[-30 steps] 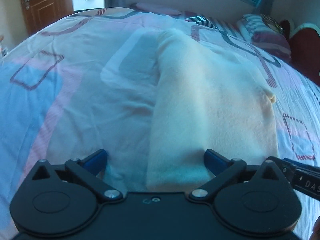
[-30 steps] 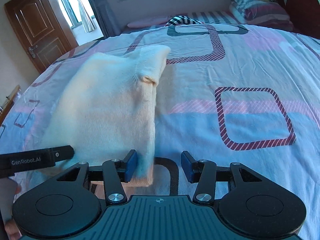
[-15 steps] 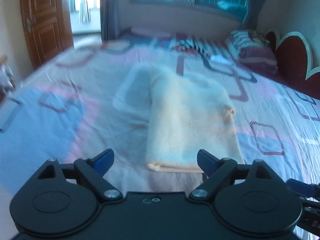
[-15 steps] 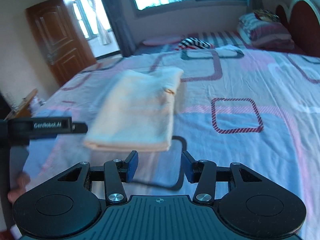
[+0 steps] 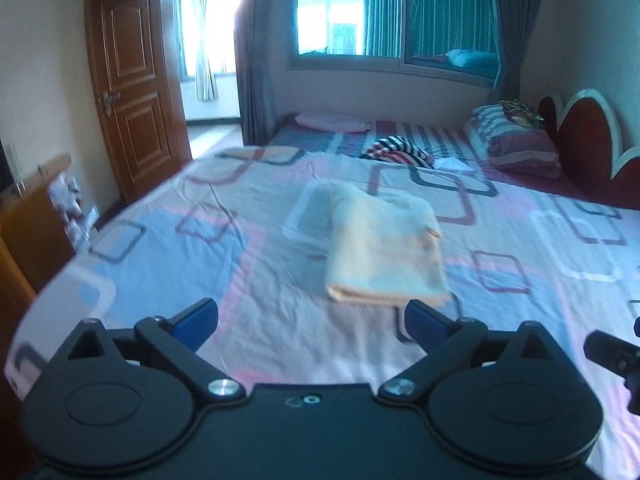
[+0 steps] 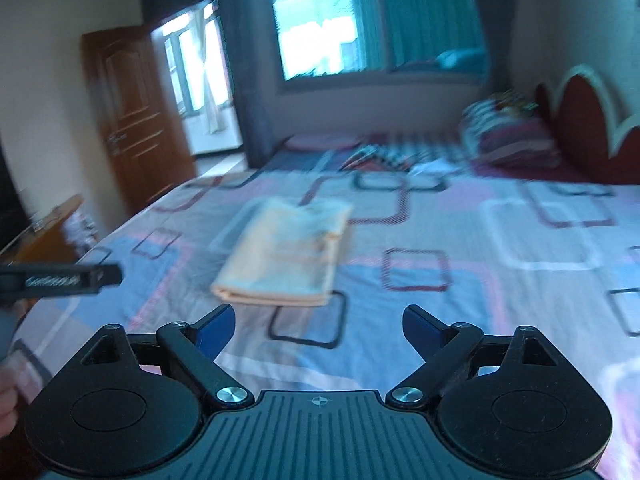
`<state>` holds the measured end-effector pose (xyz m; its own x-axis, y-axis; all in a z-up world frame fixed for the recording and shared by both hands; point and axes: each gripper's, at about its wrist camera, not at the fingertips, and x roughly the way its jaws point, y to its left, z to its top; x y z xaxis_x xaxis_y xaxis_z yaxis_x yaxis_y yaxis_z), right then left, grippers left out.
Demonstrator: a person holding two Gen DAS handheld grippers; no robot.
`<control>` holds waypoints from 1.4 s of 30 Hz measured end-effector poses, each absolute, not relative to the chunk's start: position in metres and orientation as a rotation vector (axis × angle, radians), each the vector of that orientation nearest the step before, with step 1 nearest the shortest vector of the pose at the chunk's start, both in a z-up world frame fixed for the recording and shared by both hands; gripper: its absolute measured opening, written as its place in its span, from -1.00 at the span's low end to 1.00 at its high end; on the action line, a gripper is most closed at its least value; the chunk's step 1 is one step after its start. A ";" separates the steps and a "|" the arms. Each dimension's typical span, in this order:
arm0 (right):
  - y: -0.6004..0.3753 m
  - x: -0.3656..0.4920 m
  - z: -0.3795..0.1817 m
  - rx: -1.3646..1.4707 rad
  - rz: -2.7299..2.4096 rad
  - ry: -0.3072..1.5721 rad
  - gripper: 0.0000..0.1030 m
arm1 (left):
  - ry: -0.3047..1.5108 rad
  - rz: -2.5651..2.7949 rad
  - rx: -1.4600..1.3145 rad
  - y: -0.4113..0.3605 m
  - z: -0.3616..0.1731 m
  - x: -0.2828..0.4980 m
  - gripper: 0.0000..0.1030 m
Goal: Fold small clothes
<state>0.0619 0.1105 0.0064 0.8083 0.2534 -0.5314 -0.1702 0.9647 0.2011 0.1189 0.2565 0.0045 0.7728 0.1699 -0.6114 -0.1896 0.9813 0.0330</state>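
Since a second ago we have pulled both claws back and up from the cloth: then the near hem sat between our fingers, and now it lies well ahead of both, with bare bedsheet between. The right claw has also spread wider than it was.

Nearest to us, the left claw [image 5: 311, 317] stands with its blue fingers wide apart and nothing between them. The right claw [image 6: 319, 325] is likewise spread and empty, though its view is blurred by motion.

Beyond them the folded cream garment [image 5: 384, 246] rests flat on the bed [image 5: 160, 264], a neat rectangle with its stacked layers showing along the near edge and a small nub on its right side. We judge it light, soft and limp, with a knit surface that should not slip; it will sag and may unfold if lifted by one layer only. For any further fold or carry we would pinch through all layers at the two near corners, one claw each.

Farther off lie a striped cloth [image 5: 400, 152], pillows [image 5: 516, 140] and the wooden door [image 5: 132, 92] at far left.
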 end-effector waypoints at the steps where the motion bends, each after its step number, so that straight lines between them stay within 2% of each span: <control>1: 0.108 0.051 0.009 0.145 0.212 0.570 0.86 | 0.659 0.188 -0.039 0.253 0.006 0.110 0.93; 13: 0.092 -0.042 0.041 0.171 0.205 0.465 0.95 | 0.600 0.152 -0.052 0.225 0.024 0.021 0.98; 42: 0.087 -0.070 0.049 0.174 0.202 0.426 0.97 | 0.565 0.166 -0.020 0.216 0.032 -0.003 0.98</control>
